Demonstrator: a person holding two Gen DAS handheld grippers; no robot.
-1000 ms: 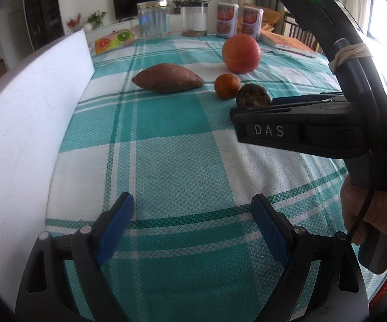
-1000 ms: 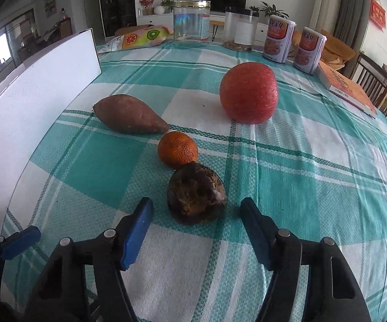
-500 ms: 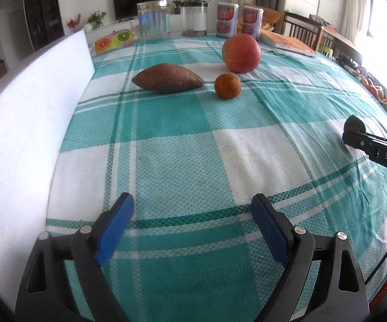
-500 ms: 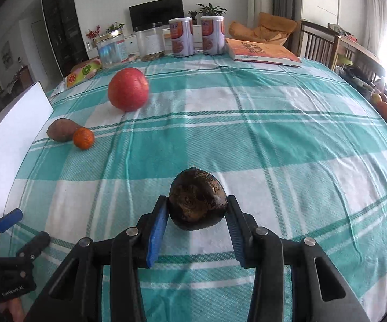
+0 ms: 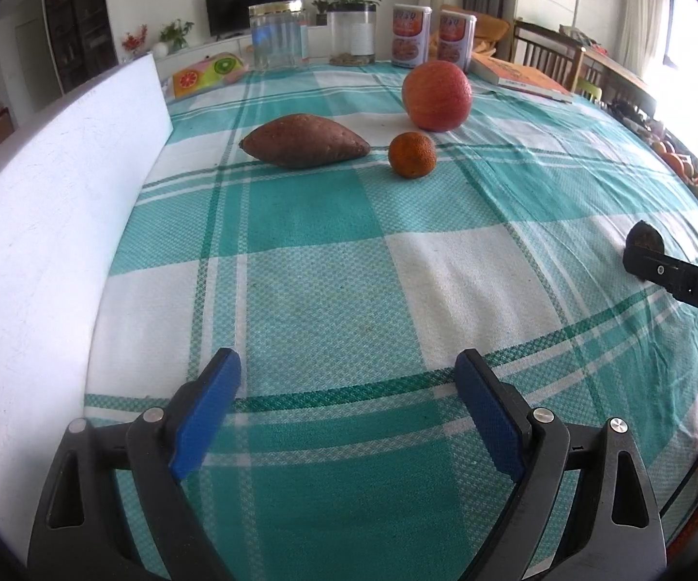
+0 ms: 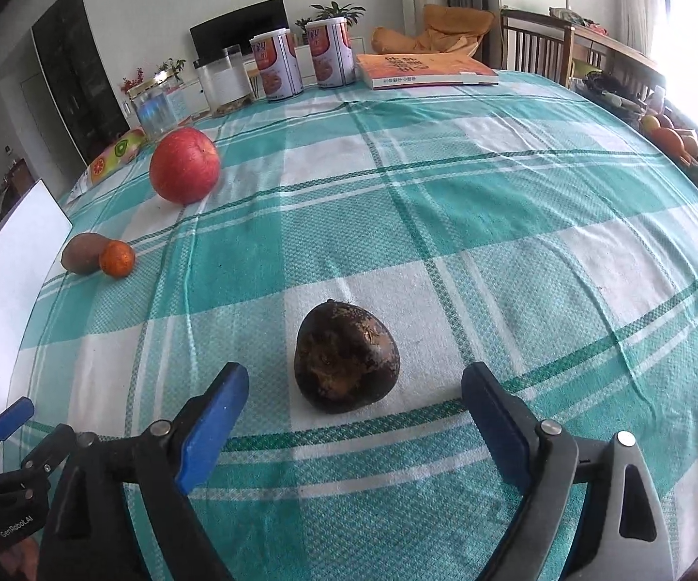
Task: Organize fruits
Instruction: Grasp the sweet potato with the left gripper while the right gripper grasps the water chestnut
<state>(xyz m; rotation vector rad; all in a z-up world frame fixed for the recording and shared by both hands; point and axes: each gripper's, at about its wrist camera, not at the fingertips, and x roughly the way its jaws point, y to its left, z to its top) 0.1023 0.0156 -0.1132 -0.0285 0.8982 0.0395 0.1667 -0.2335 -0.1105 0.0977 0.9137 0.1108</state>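
The dark fruit sits alone on the bench between the right gripper's opening fingers, while the left gripper is spread empty and the sweet potato, the small orange and what looks like a large red fruit are seemingly unsorted.

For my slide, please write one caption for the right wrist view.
Right gripper opening around a dark brown fruit resting on the checked tablecloth.

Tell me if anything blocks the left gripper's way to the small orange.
Nothing visible does. The left gripper stands open over bare checked cloth, and only cloth lies between it and the orange. The sweet potato lies to the orange's left, apart from it, off that line.
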